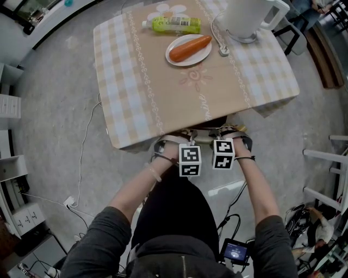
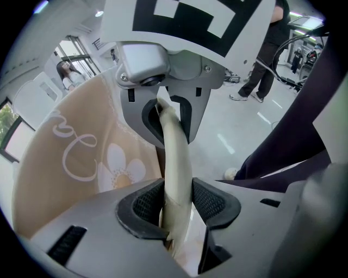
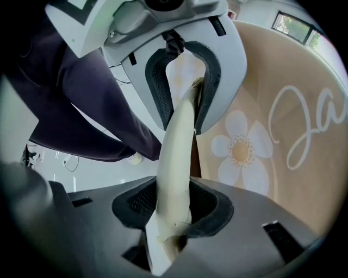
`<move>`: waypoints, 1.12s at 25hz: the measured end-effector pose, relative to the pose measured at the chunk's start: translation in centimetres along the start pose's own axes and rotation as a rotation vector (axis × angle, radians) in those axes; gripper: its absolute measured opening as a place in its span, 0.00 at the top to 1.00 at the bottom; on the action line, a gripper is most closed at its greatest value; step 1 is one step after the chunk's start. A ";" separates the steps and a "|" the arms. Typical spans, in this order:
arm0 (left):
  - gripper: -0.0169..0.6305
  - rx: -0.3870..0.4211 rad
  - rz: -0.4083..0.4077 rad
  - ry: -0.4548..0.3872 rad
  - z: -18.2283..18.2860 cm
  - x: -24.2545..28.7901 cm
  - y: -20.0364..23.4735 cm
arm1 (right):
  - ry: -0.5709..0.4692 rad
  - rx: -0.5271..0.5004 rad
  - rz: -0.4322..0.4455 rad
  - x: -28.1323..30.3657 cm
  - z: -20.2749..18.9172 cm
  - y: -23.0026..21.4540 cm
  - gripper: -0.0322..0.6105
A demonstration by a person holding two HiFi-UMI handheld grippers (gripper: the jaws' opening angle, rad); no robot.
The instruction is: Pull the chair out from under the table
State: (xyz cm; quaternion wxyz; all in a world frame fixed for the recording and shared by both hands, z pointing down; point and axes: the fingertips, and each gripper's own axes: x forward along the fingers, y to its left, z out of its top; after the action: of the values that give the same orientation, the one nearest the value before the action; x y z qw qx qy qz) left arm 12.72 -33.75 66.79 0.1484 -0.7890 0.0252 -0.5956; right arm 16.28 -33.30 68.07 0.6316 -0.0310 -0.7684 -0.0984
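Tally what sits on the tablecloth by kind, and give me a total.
bottle: 1
plate: 1
carrot: 1
kettle: 1
plug: 1
Total: 5

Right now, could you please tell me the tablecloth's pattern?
The fabric tablecloth is beige-and-white checked with floral bands; head view.

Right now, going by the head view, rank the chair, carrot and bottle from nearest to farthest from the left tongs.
1. The chair: its top rail is gripped in the left tongs, at the near edge of the table.
2. The carrot: on the plate, past mid-table.
3. The bottle: lying at the far edge, beyond the carrot.
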 end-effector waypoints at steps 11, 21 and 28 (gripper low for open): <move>0.73 0.014 -0.012 -0.015 0.8 -0.5 -1.8 | 0.018 -0.003 0.007 -0.3 0.0 1.9 0.74; 0.73 0.022 -0.002 -0.005 1.2 -1.0 -3.8 | 0.019 0.007 0.003 -0.5 0.4 4.1 0.74; 0.73 0.031 -0.012 0.006 1.3 -1.1 -5.6 | 0.014 0.015 0.003 -0.3 1.0 5.7 0.74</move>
State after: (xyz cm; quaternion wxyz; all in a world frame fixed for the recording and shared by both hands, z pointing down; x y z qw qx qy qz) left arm 12.84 -27.94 66.95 0.1569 -0.7851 0.0117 -0.5991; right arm 16.38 -27.47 68.21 0.6374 -0.0267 -0.7646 -0.0921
